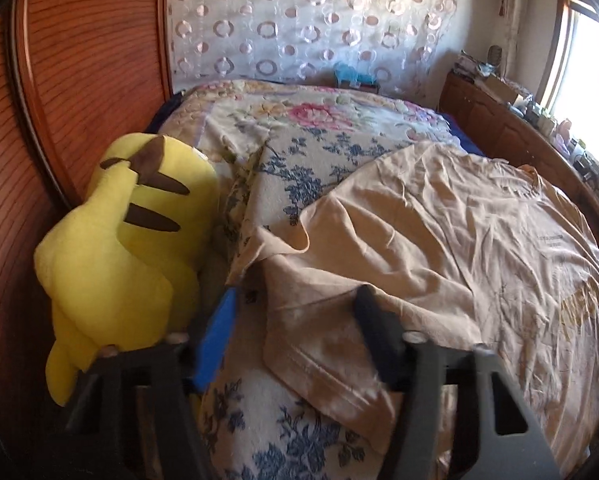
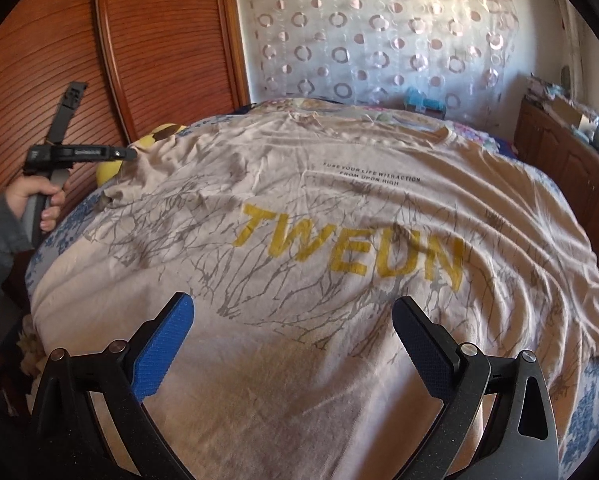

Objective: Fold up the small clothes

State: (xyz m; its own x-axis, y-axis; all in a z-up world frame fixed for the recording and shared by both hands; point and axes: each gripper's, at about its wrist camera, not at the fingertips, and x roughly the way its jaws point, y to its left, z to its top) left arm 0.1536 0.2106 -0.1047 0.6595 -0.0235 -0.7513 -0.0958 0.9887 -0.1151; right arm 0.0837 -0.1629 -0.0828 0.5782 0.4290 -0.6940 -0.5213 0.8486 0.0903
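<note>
**Two spread grippers, one shirt laid flat: the left sleeve sits nearest the left one**

Two grippers frame this moment, and both stand wide apart, holding nothing. Nearest in the left wrist view, the left gripper [image 1: 295,300] hangs just over the near left sleeve of the beige cotton T-shirt with yellow lettering [image 1: 439,240]. One finger lies over the sleeve cloth; the blue-padded one is off its left edge, above the blue-and-white floral bed cover [image 1: 299,168]. The sleeve hem runs away to the near right, and a folded-over lip of sleeve lies just beyond the fingertips.

In the right wrist view, the right gripper [image 2: 293,314] hovers over the shirt's bottom hem area, with the chest print straight ahead. The shirt lies face up on the bed, its long axis running from the near hem to the far collar, and its width spans left to right between the two grippers.

I judge that the coming move turns on the left sleeve: it lies directly ahead of the left gripper, which is clearly the nearer one.

Only the left view shows the sleeve's crumpled edge and the yellow plush toy with brown stripes [image 1: 131,240] just left of it, against the ribbed wooden headboard [image 1: 79,80]. Only the right view shows the whole print, the far collar, and the person's left hand [image 2: 39,200] on its handle.
</note>
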